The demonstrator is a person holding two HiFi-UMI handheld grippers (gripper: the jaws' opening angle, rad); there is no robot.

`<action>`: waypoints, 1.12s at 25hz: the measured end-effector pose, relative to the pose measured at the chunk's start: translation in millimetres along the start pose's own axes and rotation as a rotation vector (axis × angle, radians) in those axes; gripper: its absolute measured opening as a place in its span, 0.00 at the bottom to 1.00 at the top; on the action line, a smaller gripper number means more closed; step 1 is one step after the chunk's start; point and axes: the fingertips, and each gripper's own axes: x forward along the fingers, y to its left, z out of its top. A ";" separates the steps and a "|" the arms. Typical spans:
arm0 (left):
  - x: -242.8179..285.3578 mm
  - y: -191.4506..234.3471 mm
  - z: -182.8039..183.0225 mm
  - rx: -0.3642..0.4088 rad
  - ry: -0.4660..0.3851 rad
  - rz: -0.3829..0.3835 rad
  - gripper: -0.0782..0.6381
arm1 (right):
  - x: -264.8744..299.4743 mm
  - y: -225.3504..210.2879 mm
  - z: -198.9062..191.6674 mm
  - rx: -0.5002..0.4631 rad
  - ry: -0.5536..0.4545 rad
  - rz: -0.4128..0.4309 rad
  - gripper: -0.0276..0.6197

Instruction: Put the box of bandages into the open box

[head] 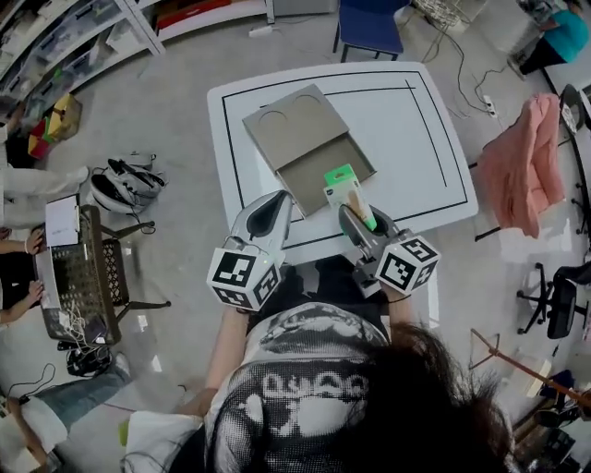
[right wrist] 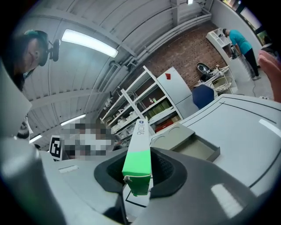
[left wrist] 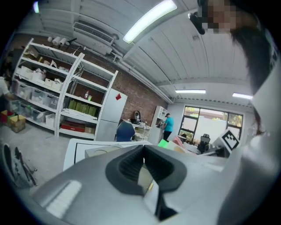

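The bandage box (head: 349,194), white with a green end, sticks up and forward out of my right gripper (head: 362,220), which is shut on its lower end. In the right gripper view the bandage box (right wrist: 138,154) stands between the black pads of the right gripper (right wrist: 138,176). It hovers over the near edge of the open grey box (head: 328,166), whose lid (head: 288,125) lies flat behind the tray. My left gripper (head: 275,208) hangs at the table's front edge, left of the tray, its jaws together with nothing in them. The left gripper (left wrist: 147,176) shows the open box (left wrist: 99,151) ahead.
The white table (head: 406,111) bears a black rectangle outline. A pink cloth (head: 526,166) hangs at the right, beside an office chair (head: 559,305). A blue chair (head: 369,28) stands behind the table. A bag (head: 125,185) and a wire basket (head: 83,286) sit on the floor at the left.
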 end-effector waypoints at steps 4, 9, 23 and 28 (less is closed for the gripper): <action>21.0 0.2 4.2 -0.046 -0.033 0.108 0.11 | 8.5 -29.0 14.5 -0.048 0.089 0.077 0.16; 35.1 -8.7 4.8 -0.056 -0.048 0.236 0.11 | 20.6 -62.7 23.8 -0.120 0.200 0.168 0.16; 24.0 -41.6 -4.0 -0.112 -0.095 0.456 0.11 | 67.7 -100.7 -13.9 -0.276 0.529 0.386 0.16; 14.1 -43.7 -6.2 -0.101 -0.088 0.486 0.11 | 86.5 -98.2 -31.8 -0.355 0.619 0.416 0.16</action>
